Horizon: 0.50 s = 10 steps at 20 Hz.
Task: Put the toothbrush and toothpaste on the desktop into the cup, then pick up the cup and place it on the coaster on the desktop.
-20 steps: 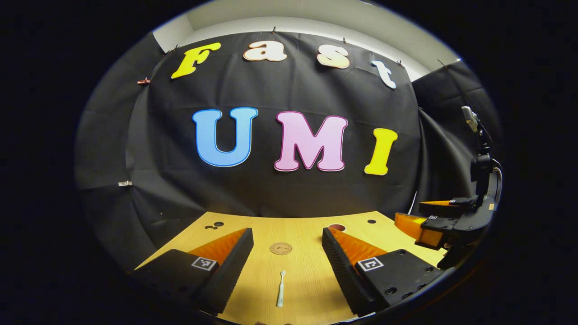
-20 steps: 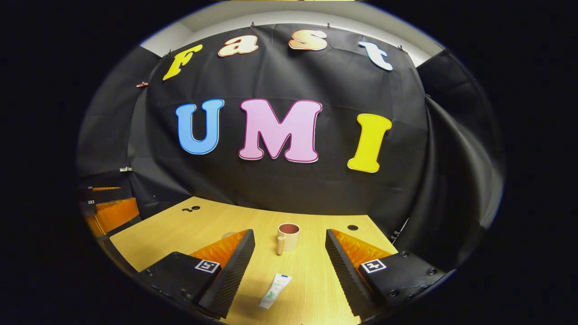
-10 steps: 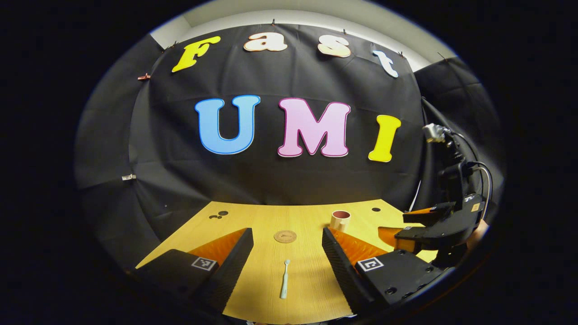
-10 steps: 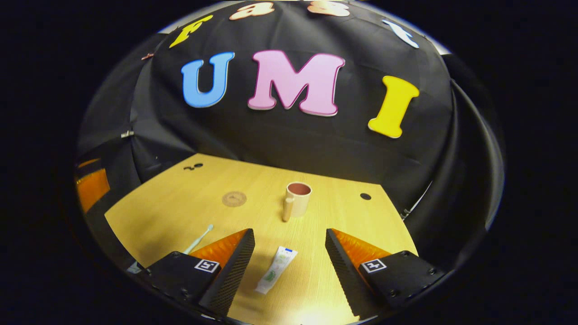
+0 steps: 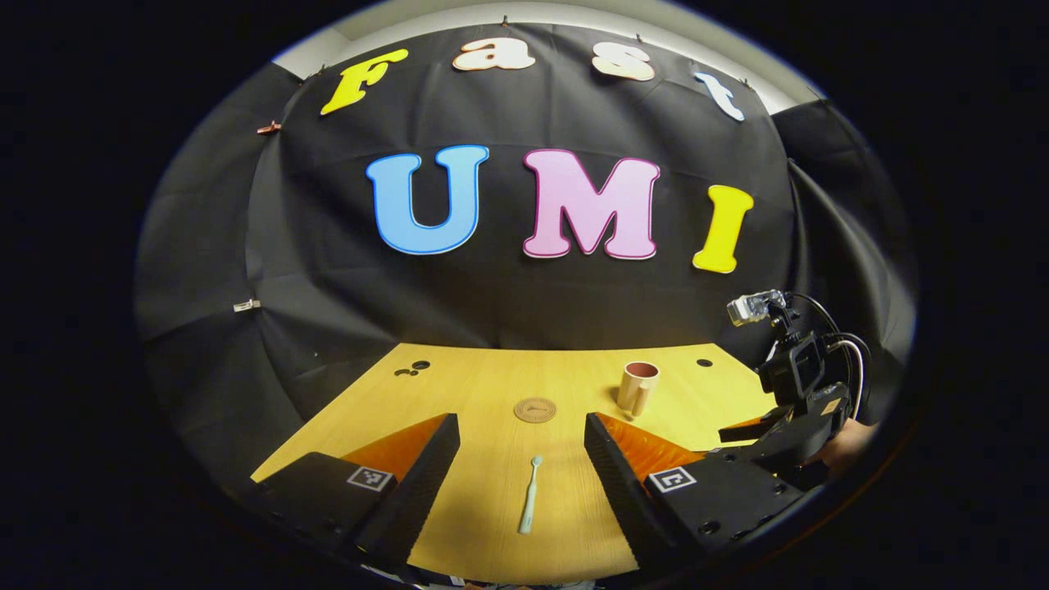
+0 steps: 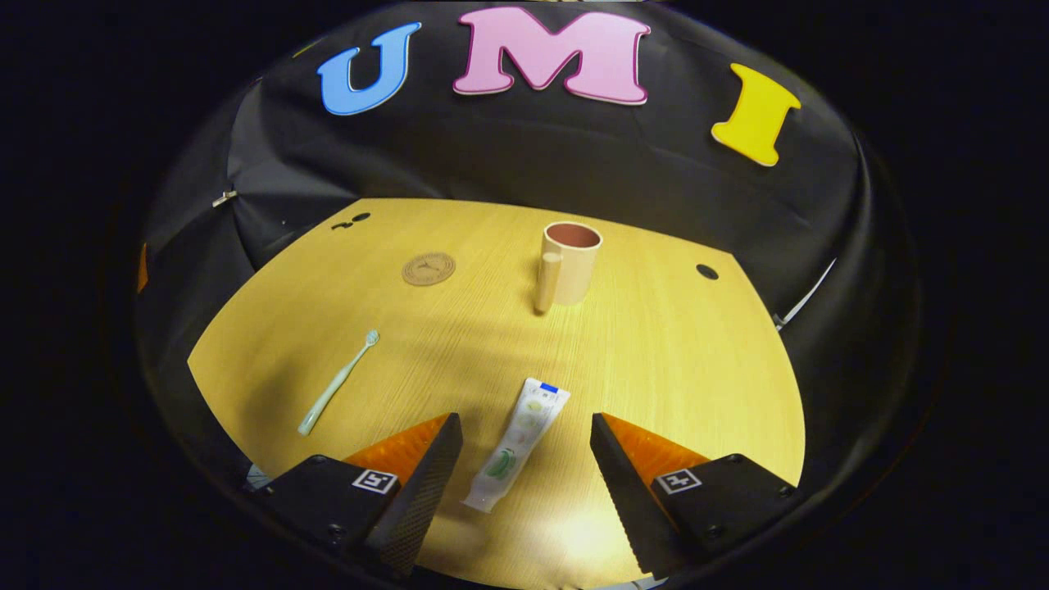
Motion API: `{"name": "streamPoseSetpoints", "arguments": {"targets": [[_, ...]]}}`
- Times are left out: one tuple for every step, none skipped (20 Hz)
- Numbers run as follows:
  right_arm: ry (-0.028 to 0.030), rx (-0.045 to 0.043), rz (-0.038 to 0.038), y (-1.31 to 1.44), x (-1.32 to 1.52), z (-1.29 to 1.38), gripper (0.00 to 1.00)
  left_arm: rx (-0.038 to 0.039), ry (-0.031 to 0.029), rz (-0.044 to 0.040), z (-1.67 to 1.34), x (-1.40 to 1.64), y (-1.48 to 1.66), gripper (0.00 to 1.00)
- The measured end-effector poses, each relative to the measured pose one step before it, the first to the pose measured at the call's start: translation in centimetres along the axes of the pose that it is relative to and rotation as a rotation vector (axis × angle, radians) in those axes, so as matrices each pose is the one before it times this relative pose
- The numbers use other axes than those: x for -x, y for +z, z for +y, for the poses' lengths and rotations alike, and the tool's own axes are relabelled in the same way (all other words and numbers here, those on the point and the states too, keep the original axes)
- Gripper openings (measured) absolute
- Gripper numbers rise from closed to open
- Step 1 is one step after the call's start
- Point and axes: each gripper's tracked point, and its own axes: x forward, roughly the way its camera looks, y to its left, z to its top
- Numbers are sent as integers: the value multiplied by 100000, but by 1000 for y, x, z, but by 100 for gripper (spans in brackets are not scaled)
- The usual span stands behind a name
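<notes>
The right gripper view looks down on the wooden desktop (image 6: pixel 672 360) and takes in the toothpaste (image 6: pixel 516 443), a flat tube lying between the wide-spread fingers of the right gripper (image 6: pixel 524 467), its capped end nearest the camera and neither finger touching it. The left gripper view gives a lower, flatter look along the table, where the toothbrush (image 5: pixel 529 495) lies lengthwise between the fingers of the left gripper (image 5: pixel 522 459), bristle end pointing away, also untouched; that gripper too stands wide apart and holds nothing. In this view the right gripper (image 5: pixel 750 438) shows farther off at the right edge, over the table's near right corner, with a hand (image 5: pixel 844 447) partly seen behind it. The cup (image 6: pixel 569 262) stands upright and empty toward the back, its handle turned to the camera in the right gripper view. The round coaster (image 6: pixel 429 268) lies flat to the cup's left, well apart from it, beyond the toothbrush (image 6: pixel 338 383).
</notes>
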Motion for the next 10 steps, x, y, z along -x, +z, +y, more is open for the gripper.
{"name": "streamPoseSetpoints", "arguments": {"targets": [[476, -437, 2343, -416, -566, 18, 98, 297, 1150, 816, 146, -116, -246, 97], [662, -69, 1976, -223, -722, -8, 98, 112, 1166, 973, 218, -109, -258, 97], [261, 854, 2171, -368, -536, 19, 98, -11, 1203, 950, 217, -168, -163, 97], [-399, 1088, 2197, -229, -721, -223, 98, 27, 1131, 862, 188, -147, -367, 97], [-192, 518, 2247, -427, -995, -64, 98, 178, 934, 760, 75, -114, -161, 97], [294, -535, 2829, -397, -819, -48, 98, 271, 962, 835, 163, -42, -254, 97], [453, -1521, 3207, -515, -646, 11, 98, 245, 845, 683, 81, -37, -152, 97], [367, -2329, 3454, -520, -579, 52, 98, 232, 838, 465, 157, -75, -147, 97], [153, -2467, 3081, -520, -553, 62, 98, 167, 769, 175, 136, -28, 60, 97], [-443, -1405, 2778, -396, -452, -73, 98, 153, 799, 285, 97, 27, -144, 97]]}}
